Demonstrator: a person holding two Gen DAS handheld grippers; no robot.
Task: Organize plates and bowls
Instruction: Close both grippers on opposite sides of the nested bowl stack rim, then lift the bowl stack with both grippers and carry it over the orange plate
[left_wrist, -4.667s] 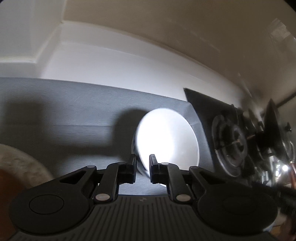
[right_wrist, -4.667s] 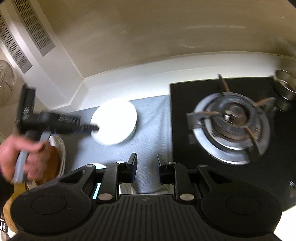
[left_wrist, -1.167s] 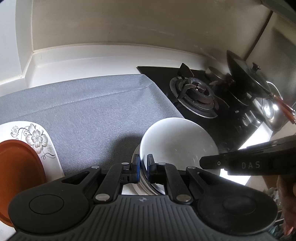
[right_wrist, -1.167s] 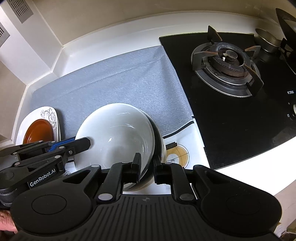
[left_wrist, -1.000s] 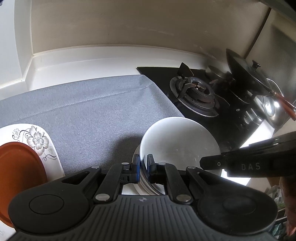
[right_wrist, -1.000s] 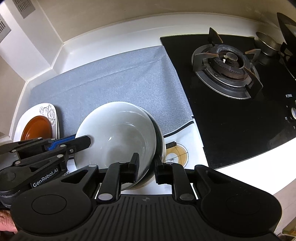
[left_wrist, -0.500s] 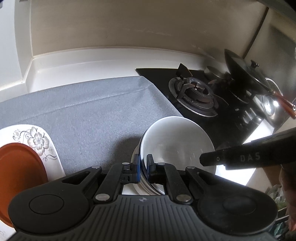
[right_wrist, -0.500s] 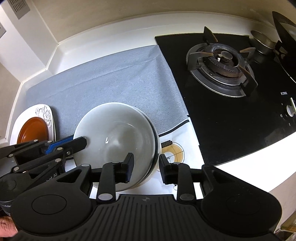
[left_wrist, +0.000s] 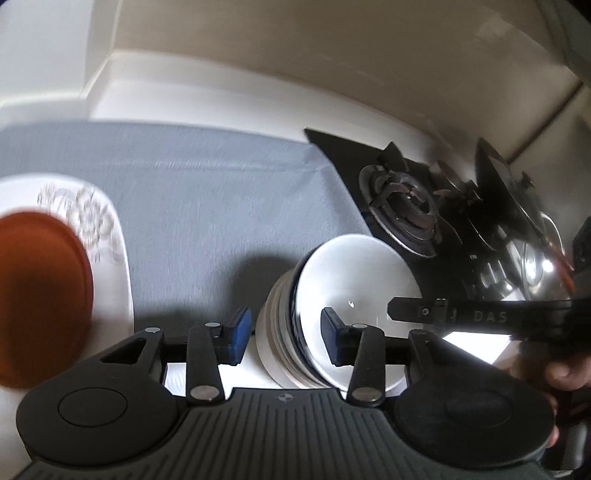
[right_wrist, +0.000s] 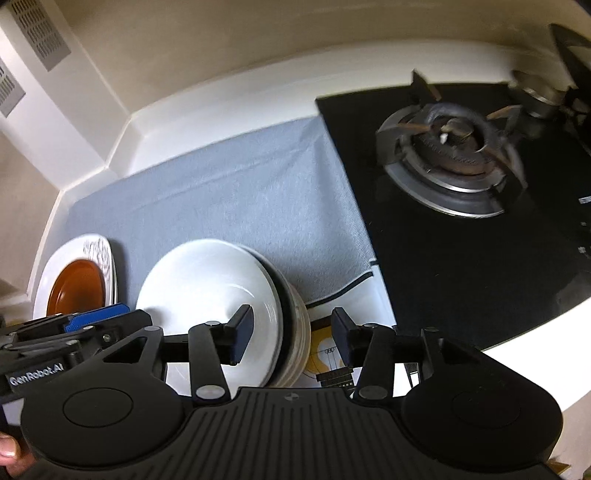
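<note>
White bowl (left_wrist: 354, 291) sits on top of the dish stack (left_wrist: 275, 325) at the front edge of the counter, just left of the hob (right_wrist: 480, 206), where the grey mat (right_wrist: 236, 195) ends. It looks nested but cocked a little to one side; hard to say if it's fully seated.

Left gripper (left_wrist: 284, 332): jaws wide apart, nothing held, one finger either side of the stack's near rim. Right gripper (right_wrist: 288, 336): also spread wide and empty, straddling the same stack from the other side.

Step in hand, as I read it: release and back off. To do it well, pull both tools straight back and up along the finger axis so the blue pads don't drag the rim. The stack is close to the counter edge, so any sideways nudge is the risk. If the bowl is off-centre, square it with a light push on the rim before leaving.

Orange plate (right_wrist: 77, 288) rests on the floral plate (right_wrist: 96, 251) at the mat's left end, well apart from the stack.

Versus 0.5 s ago: the left gripper was clamped on the bowl rim and has now let go. The right gripper has opened further. Both views are tilted up more and blurred, so the hands are moving. Stack position unchanged.
</note>
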